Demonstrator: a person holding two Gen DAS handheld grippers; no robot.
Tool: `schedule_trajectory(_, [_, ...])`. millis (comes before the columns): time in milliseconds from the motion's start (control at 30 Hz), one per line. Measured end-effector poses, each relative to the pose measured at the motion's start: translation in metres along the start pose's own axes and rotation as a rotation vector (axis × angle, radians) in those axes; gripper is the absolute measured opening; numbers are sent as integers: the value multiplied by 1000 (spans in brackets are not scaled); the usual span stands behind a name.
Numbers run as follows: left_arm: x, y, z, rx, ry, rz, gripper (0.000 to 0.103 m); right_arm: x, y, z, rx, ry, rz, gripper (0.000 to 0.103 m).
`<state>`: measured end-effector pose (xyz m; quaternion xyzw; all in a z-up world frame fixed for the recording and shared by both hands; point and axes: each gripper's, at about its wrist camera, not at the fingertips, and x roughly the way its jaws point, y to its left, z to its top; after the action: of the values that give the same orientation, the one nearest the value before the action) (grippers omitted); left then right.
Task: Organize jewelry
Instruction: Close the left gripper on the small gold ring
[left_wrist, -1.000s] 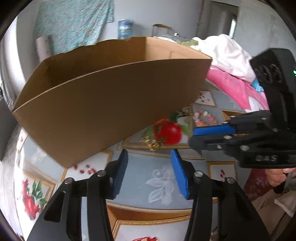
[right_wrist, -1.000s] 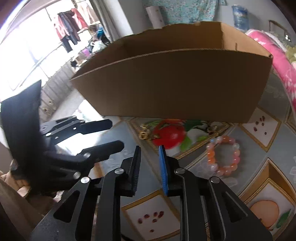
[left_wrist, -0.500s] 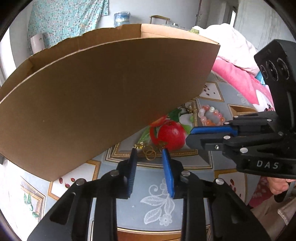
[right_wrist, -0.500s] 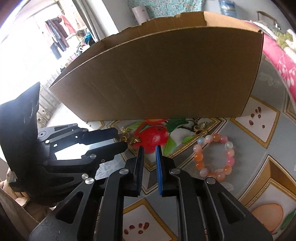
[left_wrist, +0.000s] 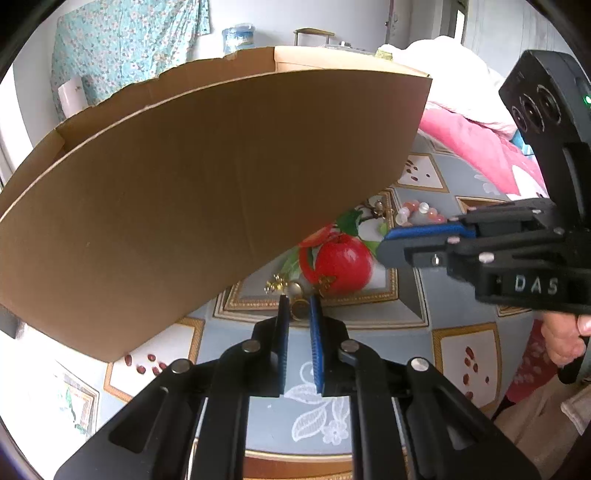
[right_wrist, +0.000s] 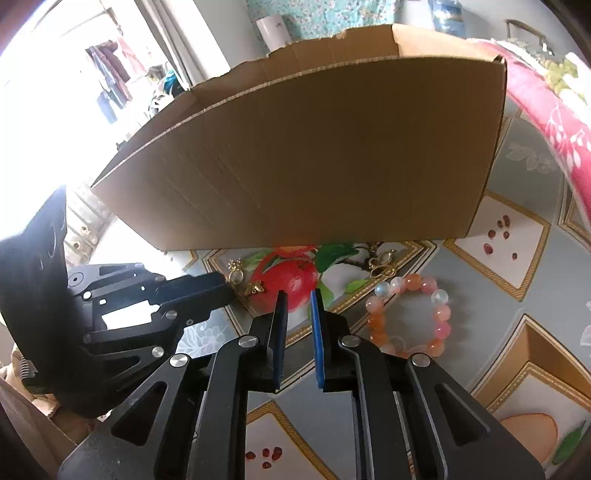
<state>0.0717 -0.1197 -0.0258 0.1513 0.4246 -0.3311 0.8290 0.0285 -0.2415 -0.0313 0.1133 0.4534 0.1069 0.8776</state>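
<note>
Across the upper half of both views stands a cardboard box (left_wrist: 207, 192) on a patterned tablecloth (left_wrist: 406, 354). Lower centre in the left wrist view, the left gripper (left_wrist: 299, 314) pinches a gold ring (left_wrist: 300, 308). The right gripper (right_wrist: 298, 314), fingers slightly apart, holds nothing. At centre right lies a bead bracelet (right_wrist: 439, 317), with gold earrings (right_wrist: 236, 275) left of centre.
</note>
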Motion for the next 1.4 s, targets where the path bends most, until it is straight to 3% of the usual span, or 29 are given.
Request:
schedule_trajectory(200, [-10,5,-12,-11,20,19,10,-7,3,4,-20,-8,21,12])
schedule_trajectory(433, [-24,24,-31,-89,23,66,10,6,41,13,-170,13,66,16])
schedule_trajectory(1033, [-30,34,-39,-105,-5,35,10,39,73,25,-362,78,-111,16])
schedule_trajectory(1400, [-33,38,-41,-108,-15,27,10,42,81,25,-362,104,-111,9])
